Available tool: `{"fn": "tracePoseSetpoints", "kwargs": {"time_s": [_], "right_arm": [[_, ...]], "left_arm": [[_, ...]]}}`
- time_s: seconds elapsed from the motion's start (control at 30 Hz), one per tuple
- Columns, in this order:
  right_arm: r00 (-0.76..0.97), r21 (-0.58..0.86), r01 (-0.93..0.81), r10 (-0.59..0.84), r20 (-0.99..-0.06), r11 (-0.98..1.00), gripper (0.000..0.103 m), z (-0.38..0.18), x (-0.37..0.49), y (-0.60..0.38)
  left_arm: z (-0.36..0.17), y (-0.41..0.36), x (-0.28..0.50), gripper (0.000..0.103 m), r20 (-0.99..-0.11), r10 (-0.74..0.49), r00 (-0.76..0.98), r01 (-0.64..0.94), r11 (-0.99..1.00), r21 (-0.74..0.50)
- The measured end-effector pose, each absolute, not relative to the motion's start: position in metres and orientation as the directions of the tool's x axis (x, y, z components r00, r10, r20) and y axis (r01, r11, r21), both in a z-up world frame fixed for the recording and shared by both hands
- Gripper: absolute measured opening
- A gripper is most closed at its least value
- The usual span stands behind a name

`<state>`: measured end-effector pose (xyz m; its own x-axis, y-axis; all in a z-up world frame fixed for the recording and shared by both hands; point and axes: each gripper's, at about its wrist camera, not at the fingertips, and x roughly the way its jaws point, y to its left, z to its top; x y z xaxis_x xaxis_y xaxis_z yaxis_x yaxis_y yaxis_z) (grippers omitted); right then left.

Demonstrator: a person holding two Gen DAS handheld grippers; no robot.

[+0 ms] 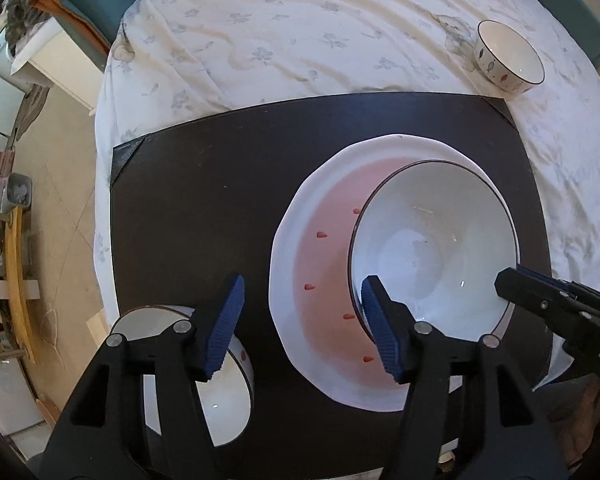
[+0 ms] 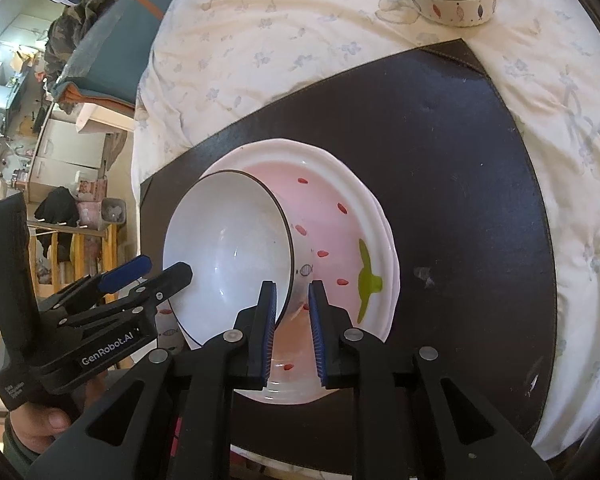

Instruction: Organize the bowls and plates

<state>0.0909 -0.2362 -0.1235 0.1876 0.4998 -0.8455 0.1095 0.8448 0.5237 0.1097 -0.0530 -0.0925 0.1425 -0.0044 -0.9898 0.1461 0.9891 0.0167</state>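
A: What's carrying it all?

B: Bed (image 1: 300,32) w/ a pale floral sheet, wrinkled. Dark board (image 1: 220,200) lies flat on the near part.

A: Directly on the sheet?

B: One small bowl (image 1: 510,56), far right, just beyond the board's far-right corner, upright.

A: On the board?

B: White plate w/ pink centre (image 1: 316,280), right of middle. Another white bowl (image 1: 228,396) at near left edge. Rest of the board bare.
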Motion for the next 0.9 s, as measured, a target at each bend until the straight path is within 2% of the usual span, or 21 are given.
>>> {"fn": "tracePoseSetpoints", "kwargs": {"time_s": [0.1,0.13,0.17,0.2,0.63,0.8,0.9], "right_arm": [[0.203,0.522,0.127,0.493,-0.846,0.844,0.033,-0.123,0.09,-0.242],[0.215,0.526,0.135,0.493,-0.843,0.84,0.056,-0.122,0.089,-0.245],[0.231,0.533,0.143,0.496,-0.837,0.834,0.072,-0.12,0.089,-0.247],[0.256,0.541,0.15,0.496,-0.83,0.828,0.075,-0.117,0.088,-0.251],[0.343,0.586,0.159,0.513,-0.787,0.794,0.078,-0.099,0.089,-0.272],[0.391,0.582,0.181,0.485,-0.782,0.793,0.078,-0.09,0.096,-0.295],[0.417,0.537,0.207,0.423,-0.804,0.818,0.078,-0.087,0.11,-0.313]], "left_arm": [[-0.088,-0.053,0.108,0.058,-0.987,0.002,0.16,0.139,0.99,0.025],[-0.085,-0.053,0.107,0.058,-0.985,0.01,0.174,0.133,0.99,0.034],[-0.083,-0.053,0.107,0.058,-0.983,0.012,0.181,0.13,0.991,0.036],[-0.081,-0.054,0.106,0.058,-0.982,0.006,0.188,0.129,0.991,0.031],[-0.052,-0.061,0.115,0.058,-0.965,0.029,0.26,0.095,0.994,0.056],[-0.041,-0.071,0.131,0.058,-0.959,0.014,0.284,0.084,0.996,0.039],[-0.038,-0.082,0.147,0.058,-0.96,0.006,0.28,0.079,0.996,0.029]]}}
